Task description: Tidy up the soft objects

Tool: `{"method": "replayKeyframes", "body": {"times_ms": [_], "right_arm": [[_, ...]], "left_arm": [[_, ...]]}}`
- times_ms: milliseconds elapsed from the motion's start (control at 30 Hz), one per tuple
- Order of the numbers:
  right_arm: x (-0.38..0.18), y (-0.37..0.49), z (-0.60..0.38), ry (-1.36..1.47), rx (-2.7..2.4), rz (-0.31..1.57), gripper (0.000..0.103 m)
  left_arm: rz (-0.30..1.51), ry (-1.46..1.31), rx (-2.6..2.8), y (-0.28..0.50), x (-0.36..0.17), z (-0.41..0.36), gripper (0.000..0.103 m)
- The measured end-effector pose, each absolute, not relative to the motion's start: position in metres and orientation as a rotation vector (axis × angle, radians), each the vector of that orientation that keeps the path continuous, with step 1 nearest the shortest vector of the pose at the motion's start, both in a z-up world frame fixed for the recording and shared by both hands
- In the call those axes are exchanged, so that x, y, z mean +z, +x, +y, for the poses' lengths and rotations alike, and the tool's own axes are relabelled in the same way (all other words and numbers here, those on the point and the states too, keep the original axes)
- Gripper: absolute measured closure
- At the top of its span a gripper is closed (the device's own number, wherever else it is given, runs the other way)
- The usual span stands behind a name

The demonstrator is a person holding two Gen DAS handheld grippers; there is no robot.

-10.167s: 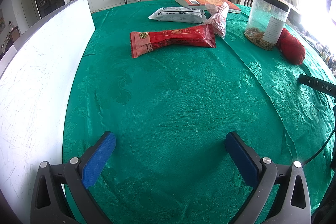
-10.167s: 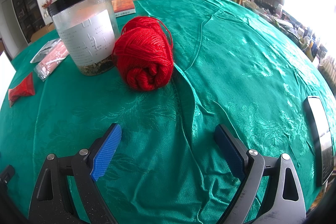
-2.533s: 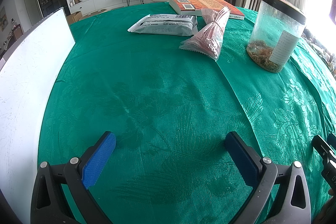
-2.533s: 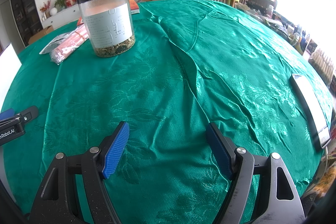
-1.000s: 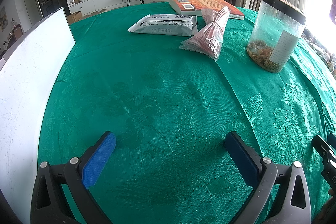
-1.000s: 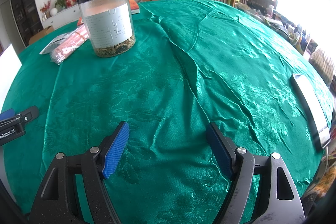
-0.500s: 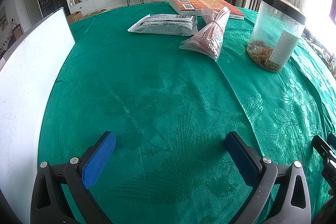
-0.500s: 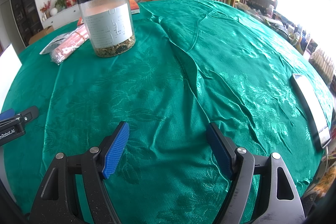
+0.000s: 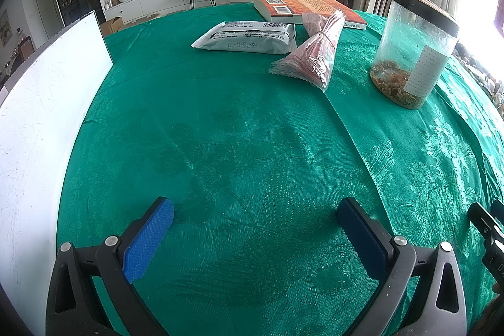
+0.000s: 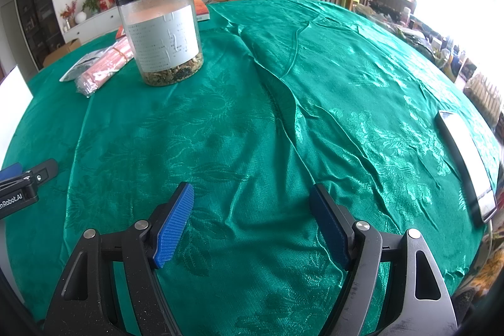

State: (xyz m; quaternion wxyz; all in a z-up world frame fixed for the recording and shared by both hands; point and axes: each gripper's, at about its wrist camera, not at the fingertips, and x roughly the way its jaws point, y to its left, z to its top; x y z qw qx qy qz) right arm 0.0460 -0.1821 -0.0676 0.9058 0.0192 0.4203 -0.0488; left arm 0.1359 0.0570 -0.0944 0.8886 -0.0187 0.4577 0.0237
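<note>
My left gripper (image 9: 255,225) is open and empty, low over the green tablecloth (image 9: 252,147). Far ahead of it lie a grey soft packet (image 9: 249,37) and a pink bundle of sachets (image 9: 312,55). My right gripper (image 10: 252,219) is open and empty over the cloth (image 10: 283,115). The pink bundle (image 10: 104,68) and grey packet (image 10: 77,66) show at its far left. The red yarn ball and red snack packet are out of view.
A clear jar with a black lid (image 9: 412,49) (image 10: 162,33) stands on the cloth. An orange book (image 9: 302,7) lies at the back. A white board (image 9: 37,122) stands along the left. A phone (image 10: 466,159) lies at the right edge.
Since ten seconds ago the red yarn ball and the red snack packet have left both views. Over the last second nothing has moved.
</note>
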Motion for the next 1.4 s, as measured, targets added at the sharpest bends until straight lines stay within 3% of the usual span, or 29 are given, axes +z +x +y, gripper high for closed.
{"method": "replayKeyframes", "body": {"times_ms": [1400], "right_arm": [[-0.0682,0.0458,-0.1818,0.041,-0.1,0.868,0.023]], "left_arm": [[0.951,-0.039,0.049,0.1374,-0.0948,0.0572,0.0]]}}
